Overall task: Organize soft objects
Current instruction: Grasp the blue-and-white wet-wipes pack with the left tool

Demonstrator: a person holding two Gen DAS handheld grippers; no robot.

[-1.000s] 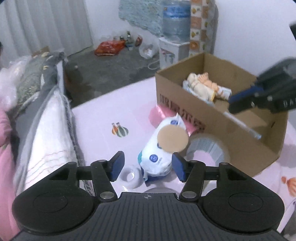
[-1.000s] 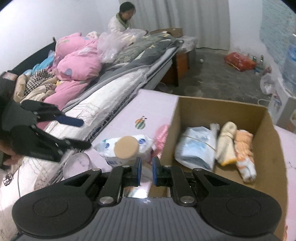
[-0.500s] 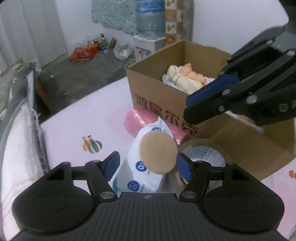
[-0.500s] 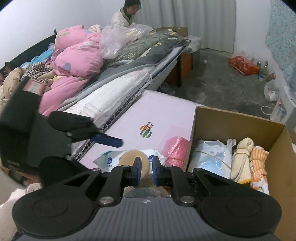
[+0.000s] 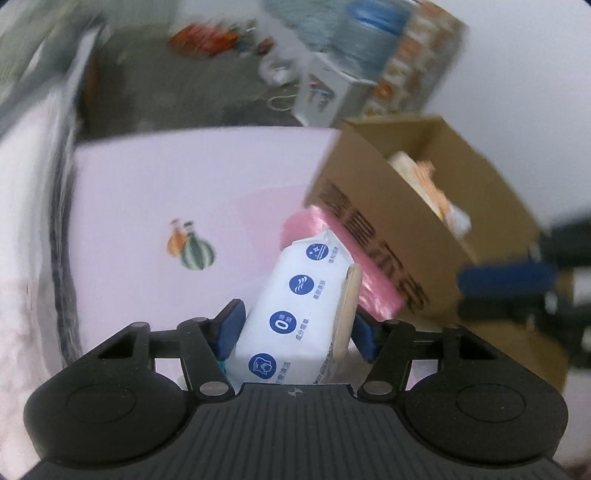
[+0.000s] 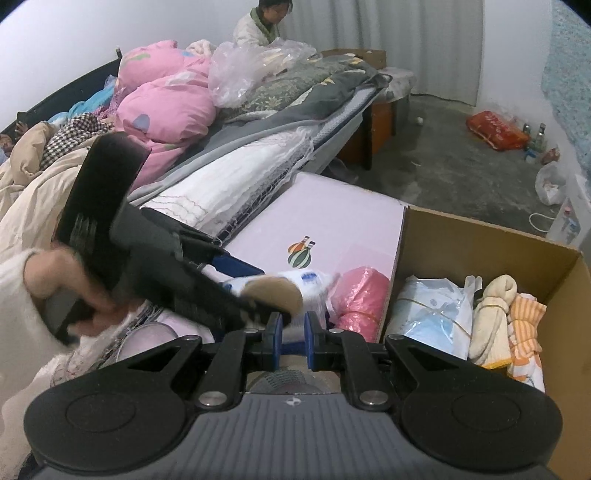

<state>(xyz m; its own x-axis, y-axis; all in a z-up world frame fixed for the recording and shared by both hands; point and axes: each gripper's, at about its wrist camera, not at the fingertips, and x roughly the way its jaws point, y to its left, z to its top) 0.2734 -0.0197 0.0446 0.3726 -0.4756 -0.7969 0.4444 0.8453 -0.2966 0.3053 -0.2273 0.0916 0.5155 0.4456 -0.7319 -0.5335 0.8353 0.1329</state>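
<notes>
A white wet-wipes pack with blue round logos and a tan round sponge pad on its side lies between the fingers of my left gripper, which straddles it with jaws still apart. The pack also shows in the right wrist view, with the pad on top and the left gripper over it. A pink plastic roll lies against the cardboard box. My right gripper is nearly shut and empty, beside the box, which holds a blue-white pack and rolled cloths.
The pink table top has a melon sticker. A tape roll lies at the table's near left. A bed with pink quilts stands left; a person sits behind it. A water dispenser stands on the floor.
My left gripper has dropped forward around the wipes pack, so the pack now sits between its fingers. The right gripper stays near the box corner, still nearly shut.
</notes>
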